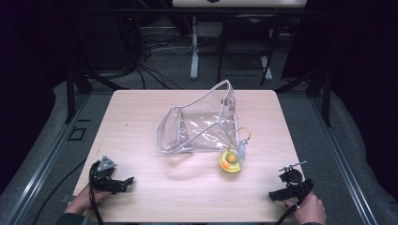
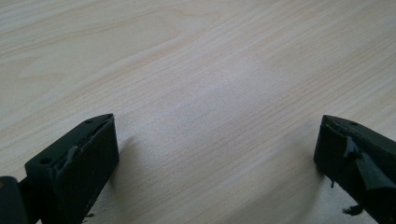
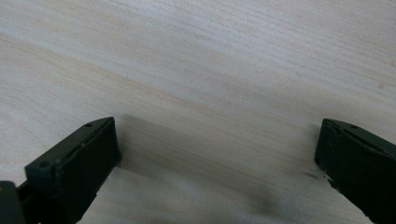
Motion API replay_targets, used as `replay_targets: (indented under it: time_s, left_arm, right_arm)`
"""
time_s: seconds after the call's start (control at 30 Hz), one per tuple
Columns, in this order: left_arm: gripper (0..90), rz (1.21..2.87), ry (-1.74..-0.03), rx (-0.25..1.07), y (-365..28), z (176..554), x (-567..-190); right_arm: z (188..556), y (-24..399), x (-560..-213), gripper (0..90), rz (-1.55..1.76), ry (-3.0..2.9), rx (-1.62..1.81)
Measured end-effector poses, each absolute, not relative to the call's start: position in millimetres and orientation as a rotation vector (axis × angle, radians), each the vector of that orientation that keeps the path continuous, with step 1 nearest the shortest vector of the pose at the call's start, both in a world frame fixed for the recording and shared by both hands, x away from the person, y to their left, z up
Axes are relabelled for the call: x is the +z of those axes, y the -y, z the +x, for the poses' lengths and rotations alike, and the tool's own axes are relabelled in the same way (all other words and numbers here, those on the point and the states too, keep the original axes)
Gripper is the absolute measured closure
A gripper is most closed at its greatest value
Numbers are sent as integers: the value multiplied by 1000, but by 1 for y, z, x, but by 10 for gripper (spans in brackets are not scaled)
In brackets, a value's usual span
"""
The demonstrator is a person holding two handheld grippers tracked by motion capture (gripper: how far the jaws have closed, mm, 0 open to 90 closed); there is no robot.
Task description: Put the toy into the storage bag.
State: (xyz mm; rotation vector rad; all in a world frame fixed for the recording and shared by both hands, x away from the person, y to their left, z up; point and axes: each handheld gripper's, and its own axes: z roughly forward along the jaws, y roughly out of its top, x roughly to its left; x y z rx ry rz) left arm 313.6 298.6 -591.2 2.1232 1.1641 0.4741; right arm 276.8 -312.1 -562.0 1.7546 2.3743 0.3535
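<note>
A clear plastic zip pouch (image 1: 199,124) stands open-mouthed in the middle of the wooden table (image 1: 141,197). Just to its right front lies a small yellow and orange round toy (image 1: 231,161) with a thin looped cord. My left gripper (image 1: 127,182) rests near the front left edge, held by a hand, open with only bare wood between its jaws (image 2: 217,154). My right gripper (image 1: 273,195) rests near the front right edge, also open over bare wood (image 3: 217,154). Both grippers are well apart from the pouch and the toy.
Behind the table stand a desk leg (image 1: 194,47), a dark chair frame (image 1: 244,47) and loose cables (image 1: 155,47) on the grey floor. Metal rails (image 1: 42,154) run along both sides of the table. Bare wood lies between the two grippers.
</note>
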Motion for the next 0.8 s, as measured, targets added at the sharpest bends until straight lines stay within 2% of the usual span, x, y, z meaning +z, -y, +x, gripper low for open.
replay_targets:
  time_s: [0.47, 0.8]
  left_arm:
    - [2, 2125, -1158, 472, -299, 313, -591]
    - [2, 2125, -1149, 471, -298, 314, -592]
  right_arm:
    - [280, 309, -563, 0, 1775, -2371, 362]
    - [287, 300, -556, 0, 1739, -2496, 234]
